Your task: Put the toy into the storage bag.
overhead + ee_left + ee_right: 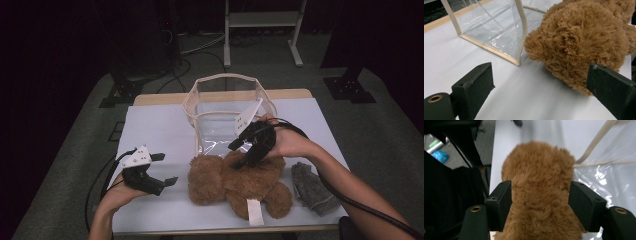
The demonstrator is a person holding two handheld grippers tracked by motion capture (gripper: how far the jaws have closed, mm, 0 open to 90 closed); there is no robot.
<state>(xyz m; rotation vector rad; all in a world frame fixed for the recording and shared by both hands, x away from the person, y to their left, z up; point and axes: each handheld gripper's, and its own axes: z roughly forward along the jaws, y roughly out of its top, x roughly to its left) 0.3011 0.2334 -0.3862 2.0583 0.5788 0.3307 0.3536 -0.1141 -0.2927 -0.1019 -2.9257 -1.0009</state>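
Right hand-held gripper (pixel 539 205) jaws apart, straddling teddy bear (pixel 235 182): close firmly mid-body. Left hand-held gripper (pixel 164 169) apart, left of bear, free to steady clear bag (pixel 227 112).

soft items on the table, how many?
2: a brown teddy bear at front centre, straddled by the right gripper, and a grey sock to its right. The clear bag looks empty.

We see a grey knitted glove (pixel 312 188) lying near the right front corner of the white table (pixel 155 130). A clear plastic bag with cream trim (pixel 227 112) stands open at the table's middle back. Beyond it, on the grey floor (pixel 385 130), black cables (pixel 192 52) run past a white metal frame (pixel 262 30).
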